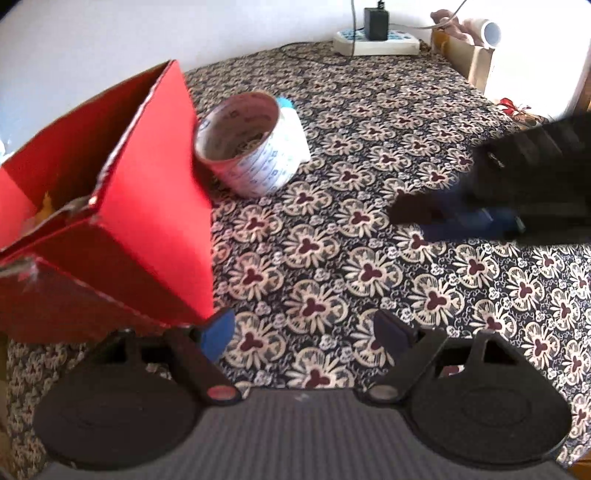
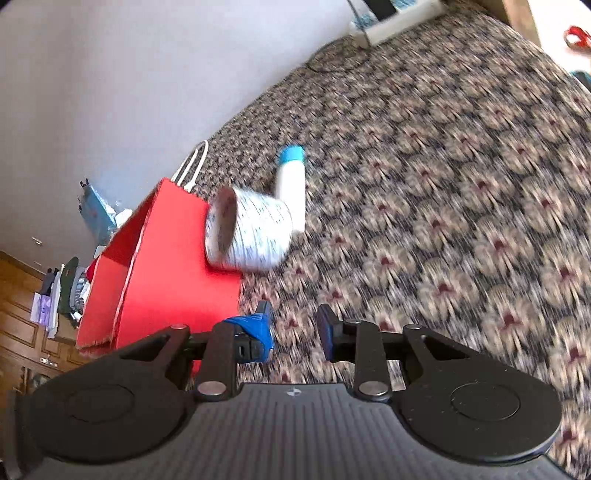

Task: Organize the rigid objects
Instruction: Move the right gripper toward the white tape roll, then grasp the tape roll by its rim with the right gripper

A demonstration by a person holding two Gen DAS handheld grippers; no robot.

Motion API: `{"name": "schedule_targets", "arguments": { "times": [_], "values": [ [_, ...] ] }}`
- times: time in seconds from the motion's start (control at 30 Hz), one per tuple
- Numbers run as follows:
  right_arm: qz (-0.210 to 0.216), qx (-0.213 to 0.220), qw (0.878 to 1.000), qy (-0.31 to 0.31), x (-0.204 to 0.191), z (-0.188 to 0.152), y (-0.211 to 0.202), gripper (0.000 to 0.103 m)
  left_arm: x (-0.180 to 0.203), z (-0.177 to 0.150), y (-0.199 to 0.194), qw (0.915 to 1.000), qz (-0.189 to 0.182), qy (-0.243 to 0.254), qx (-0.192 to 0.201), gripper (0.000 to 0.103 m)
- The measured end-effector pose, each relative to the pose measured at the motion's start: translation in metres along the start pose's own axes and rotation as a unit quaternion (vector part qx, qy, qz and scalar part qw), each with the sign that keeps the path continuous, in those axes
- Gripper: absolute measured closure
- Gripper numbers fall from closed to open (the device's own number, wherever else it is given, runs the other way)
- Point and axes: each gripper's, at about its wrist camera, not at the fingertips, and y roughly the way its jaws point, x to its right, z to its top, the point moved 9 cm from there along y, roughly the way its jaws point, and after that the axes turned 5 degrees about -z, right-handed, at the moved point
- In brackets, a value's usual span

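Around the work area: floral cloth [image 1: 332, 258] covering the whole surface, white wall [image 1: 110, 37] behind, 1 power strip [image 1: 376, 42] at the far edge with 1 black adapter [image 1: 376, 22] plugged in. At left, 1 red box [image 1: 147, 221], open at the top, torn along its rim, with something yellow and too small to name inside; 2 white handles [image 2: 192, 166] visible just behind it from the right wrist view. Box corner close in front of the left tool [image 1: 304, 330], crowding its left finger. Just beside the box, farther along the cloth, 1 roll [image 1: 251, 147] of printed tape, tipped on its side with the open core facing back toward the box and the cameras. Directly behind the roll, 1 white bottle [image 1: 291, 125] with a blue cap, lying flat, long axis running away from the tools, cap end toward the far wall, base end hidden by the roll; touching or merely adjacent, impossible to tell. Open cloth between both tools and the roll, nothing else in the way. Left tool spread wide, empty, angled down at bare cloth. Right tool [image 2: 295, 326] set to a narrow gap, pads apart, nothing between them, blue tape on its left finger, aimed roughly toward roll and bottle; right wrist view blurred. In the left wrist view, right tool only a dark smear low over the cloth at right.
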Motion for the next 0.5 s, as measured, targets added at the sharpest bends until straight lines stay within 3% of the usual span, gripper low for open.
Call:
{"name": "schedule_targets", "arguments": {
  "times": [0.23, 0.5],
  "values": [
    [-0.01, 0.024, 0.998, -0.049, -0.039, 0.048, 0.031, 0.092, 0.002, 0.002, 0.008, 0.9994, -0.011, 0.016, 0.03, 0.017],
    [-0.07, 0.017, 0.993, -0.089, -0.054, 0.068, 0.085, 0.091, -0.007, 0.004, 0.01, 0.9986, -0.022, 0.019, 0.044, 0.017]
  ]
}}
